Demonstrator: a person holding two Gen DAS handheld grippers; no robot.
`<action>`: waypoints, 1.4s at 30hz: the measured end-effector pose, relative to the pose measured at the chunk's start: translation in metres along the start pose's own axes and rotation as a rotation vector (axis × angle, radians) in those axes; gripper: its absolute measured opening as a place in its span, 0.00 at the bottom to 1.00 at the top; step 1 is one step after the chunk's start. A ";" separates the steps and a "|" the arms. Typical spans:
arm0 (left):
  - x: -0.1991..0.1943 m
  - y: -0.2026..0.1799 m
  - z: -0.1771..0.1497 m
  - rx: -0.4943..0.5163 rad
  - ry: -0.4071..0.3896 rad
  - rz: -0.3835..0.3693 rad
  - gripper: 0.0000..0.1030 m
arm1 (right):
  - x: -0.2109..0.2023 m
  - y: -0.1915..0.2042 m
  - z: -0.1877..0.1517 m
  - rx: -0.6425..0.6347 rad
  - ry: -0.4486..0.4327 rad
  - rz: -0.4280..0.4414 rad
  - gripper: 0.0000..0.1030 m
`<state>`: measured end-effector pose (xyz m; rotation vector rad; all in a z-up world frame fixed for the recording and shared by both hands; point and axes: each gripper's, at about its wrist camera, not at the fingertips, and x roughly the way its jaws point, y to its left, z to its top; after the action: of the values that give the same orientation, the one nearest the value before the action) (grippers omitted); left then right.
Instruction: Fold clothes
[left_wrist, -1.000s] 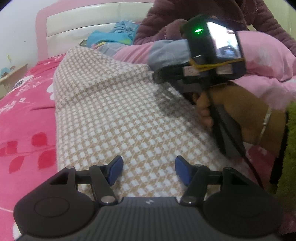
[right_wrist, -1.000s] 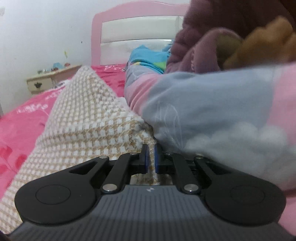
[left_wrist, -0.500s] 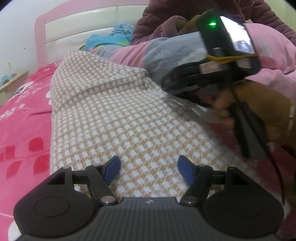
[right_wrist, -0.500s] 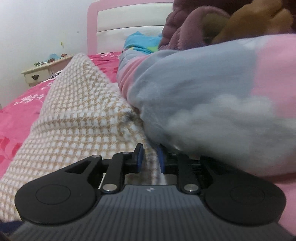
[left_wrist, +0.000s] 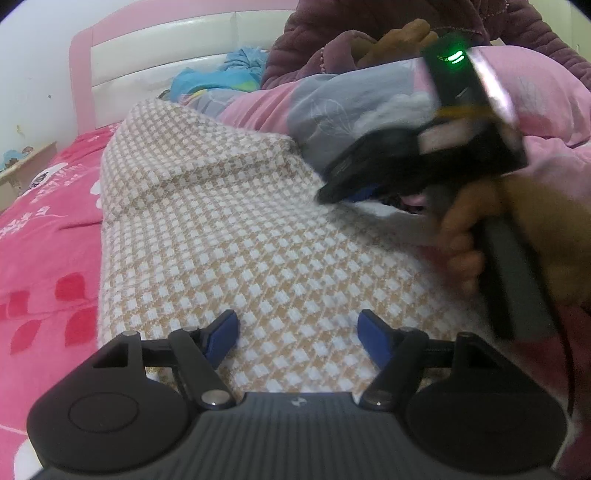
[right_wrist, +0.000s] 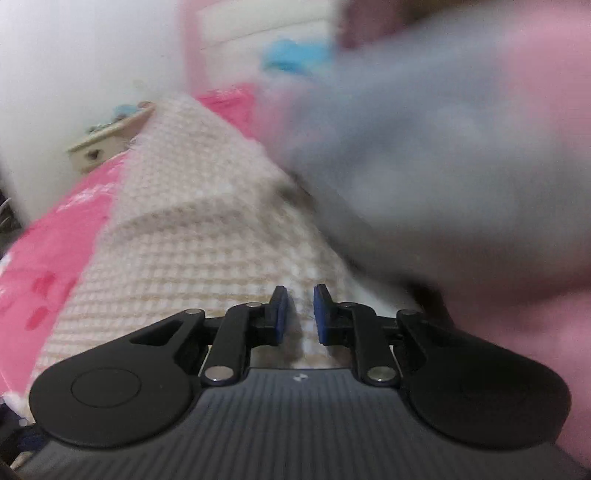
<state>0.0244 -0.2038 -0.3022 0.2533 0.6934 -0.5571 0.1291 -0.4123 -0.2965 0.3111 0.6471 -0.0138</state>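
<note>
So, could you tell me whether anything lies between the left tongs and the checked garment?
Nothing visible does. The left tongs hang directly over the checked garment, jaws opening with only bare fabric beneath. The right tongs sit further along the garment, beside the duvet.

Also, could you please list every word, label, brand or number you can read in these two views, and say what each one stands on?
None can be read.
Pink bedsheet: white printed characters, too distorted and small to read.
Left gripper body: small embossed logo mark, no letters.
Right gripper body: same small mark, no letters.
Right gripper's top, seen from the left wrist: green light only, no readable text.
</note>
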 end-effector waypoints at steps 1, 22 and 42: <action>-0.001 0.002 0.001 -0.006 0.005 -0.007 0.71 | -0.011 -0.002 0.003 0.008 -0.020 -0.046 0.13; -0.077 0.087 -0.024 -0.352 0.120 -0.133 0.72 | -0.128 -0.020 -0.039 -0.127 0.235 -0.026 0.10; -0.066 0.143 -0.087 -0.726 0.316 -0.363 0.77 | -0.129 -0.068 -0.088 0.466 0.480 0.241 0.57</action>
<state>0.0172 -0.0246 -0.3177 -0.4828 1.2128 -0.5777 -0.0331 -0.4628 -0.3049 0.8580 1.0791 0.1472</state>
